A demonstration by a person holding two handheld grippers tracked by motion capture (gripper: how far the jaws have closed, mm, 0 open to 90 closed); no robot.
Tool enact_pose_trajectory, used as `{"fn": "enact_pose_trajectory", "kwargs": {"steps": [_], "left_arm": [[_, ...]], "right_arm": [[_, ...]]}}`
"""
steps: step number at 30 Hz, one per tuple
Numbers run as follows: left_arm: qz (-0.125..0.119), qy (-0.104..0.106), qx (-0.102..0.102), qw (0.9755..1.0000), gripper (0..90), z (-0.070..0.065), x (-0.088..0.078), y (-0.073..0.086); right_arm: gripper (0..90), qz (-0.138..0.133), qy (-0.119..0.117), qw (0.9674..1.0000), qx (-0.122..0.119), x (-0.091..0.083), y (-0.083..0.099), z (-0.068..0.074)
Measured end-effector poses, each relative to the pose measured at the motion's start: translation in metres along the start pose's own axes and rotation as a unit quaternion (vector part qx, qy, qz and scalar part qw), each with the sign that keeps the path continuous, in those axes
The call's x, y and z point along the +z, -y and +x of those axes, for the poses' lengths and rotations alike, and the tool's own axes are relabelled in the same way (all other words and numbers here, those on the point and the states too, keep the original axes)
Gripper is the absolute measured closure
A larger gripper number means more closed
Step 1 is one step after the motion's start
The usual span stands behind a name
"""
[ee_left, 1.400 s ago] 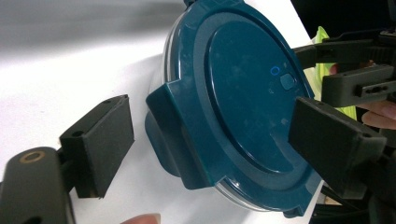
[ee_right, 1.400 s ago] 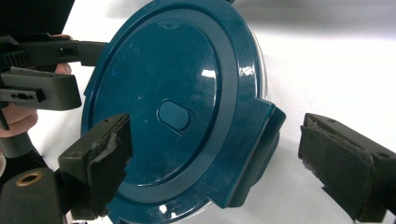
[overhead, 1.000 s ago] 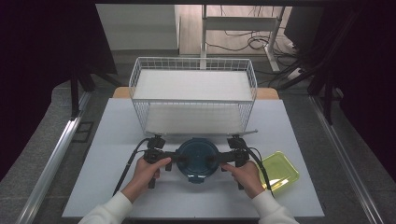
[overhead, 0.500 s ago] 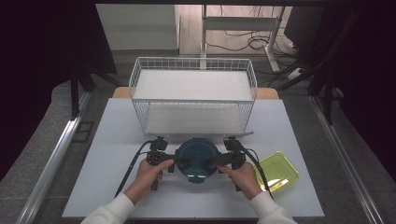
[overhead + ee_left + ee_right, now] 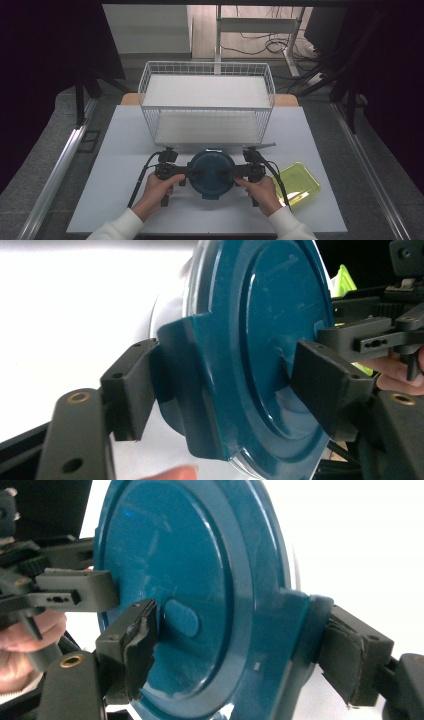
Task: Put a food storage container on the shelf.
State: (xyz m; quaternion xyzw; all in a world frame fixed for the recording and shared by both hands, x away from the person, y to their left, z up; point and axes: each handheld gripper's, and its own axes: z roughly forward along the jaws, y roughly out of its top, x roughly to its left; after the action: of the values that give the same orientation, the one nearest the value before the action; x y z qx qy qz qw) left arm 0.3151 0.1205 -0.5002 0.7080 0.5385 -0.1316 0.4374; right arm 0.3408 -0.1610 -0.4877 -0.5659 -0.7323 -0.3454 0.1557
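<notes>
A round container with a dark teal lid (image 5: 211, 172) sits on the white table near its front edge, between my two grippers. My left gripper (image 5: 192, 172) reaches in from the left. In the left gripper view its jaws (image 5: 230, 390) straddle the lid's side tab (image 5: 185, 365), one pad on the tab's outside and the other on the lid's top. My right gripper (image 5: 231, 173) mirrors this from the right, its pads (image 5: 240, 650) on the opposite tab (image 5: 300, 625) and the lid's top. Both pairs of jaws have just been closing on these tabs.
A white wire basket (image 5: 207, 100) with two shelves stands right behind the container. A yellow-green tray (image 5: 300, 182) lies at the front right, close to the right hand. Black cables trail from both grippers over the table (image 5: 125, 150).
Both hands and the container stay where they were. Nothing else has visibly moved.
</notes>
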Motion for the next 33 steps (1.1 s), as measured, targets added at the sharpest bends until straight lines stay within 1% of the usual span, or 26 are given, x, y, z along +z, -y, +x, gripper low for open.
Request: {"fn": "enact_pose_trajectory", "kwargs": {"steps": [3,4,5,7,8,10,14,17,19,22,24,26,28,30,33], "left_arm": [[-0.002,-0.008,0.012,0.9999,32.0,-0.006,-0.002,0.002],[-0.004,-0.011,0.014,0.9998,32.4,-0.007,-0.003,0.003],[-0.006,-0.012,0.015,0.9998,32.5,-0.009,-0.003,0.003],[-0.008,-0.015,0.018,0.9997,32.6,-0.011,-0.003,0.004],[-0.008,-0.015,0.018,0.9997,32.7,-0.011,-0.003,0.004],[-0.008,-0.014,0.018,0.9997,32.9,-0.011,-0.004,0.004],[-0.009,-0.013,0.022,0.9996,34.3,-0.013,-0.005,0.004],[-0.012,-0.009,0.025,0.9996,34.9,-0.015,-0.007,0.004],[-0.014,-0.009,0.033,0.9993,35.0,-0.017,-0.008,0.003],[-0.016,-0.011,0.039,0.9991,35.2,-0.02,-0.011,0.003],[-0.019,-0.01,0.039,0.999,35.4,-0.021,-0.012,0.003],[-0.025,-0.009,0.037,0.9989,35.5,-0.023,-0.014,0.003],[-0.027,-0.01,0.042,0.9987,35.9,-0.024,-0.016,0.002],[-0.033,-0.01,0.045,0.9984,35.9,-0.026,-0.017,0.002],[-0.036,-0.011,0.053,0.9979,36.1,-0.028,-0.02,0.001]], "right_arm": [[22.3,-0.001,0.001,1.0,0.002,-0.002,0.002,0.002],[22.3,-0.004,0.0,1.0,0.006,-0.002,0.003,0.003],[22.5,-0.006,0.0,1.0,0.004,-0.003,0.003,0.002],[23.1,-0.009,-0.004,0.9999,0.01,-0.004,0.004,0.002],[23.2,-0.01,-0.004,0.9999,0.012,-0.004,0.005,0.002],[23.4,-0.012,-0.003,0.9999,0.007,-0.005,0.006,0.002],[23.4,-0.021,-0.003,0.9998,0.005,-0.007,0.007,0.004],[23.3,-0.024,-0.001,0.9997,-0.002,-0.01,0.006,0.005],[23.2,-0.026,-0.001,0.9996,-0.004,-0.013,0.007,0.007],[23.2,-0.032,-0.001,0.9994,-0.012,-0.016,0.007,0.009],[23.2,-0.038,0.003,0.999,-0.025,-0.019,0.007,0.013],[23.2,-0.039,0.004,0.9988,-0.028,-0.02,0.007,0.014],[23.0,-0.044,0.007,0.9984,-0.036,-0.022,0.007,0.017],[23.0,-0.046,0.006,0.9982,-0.037,-0.023,0.007,0.018],[22.8,-0.051,0.007,0.9977,-0.043,-0.025,0.007,0.02]]}}
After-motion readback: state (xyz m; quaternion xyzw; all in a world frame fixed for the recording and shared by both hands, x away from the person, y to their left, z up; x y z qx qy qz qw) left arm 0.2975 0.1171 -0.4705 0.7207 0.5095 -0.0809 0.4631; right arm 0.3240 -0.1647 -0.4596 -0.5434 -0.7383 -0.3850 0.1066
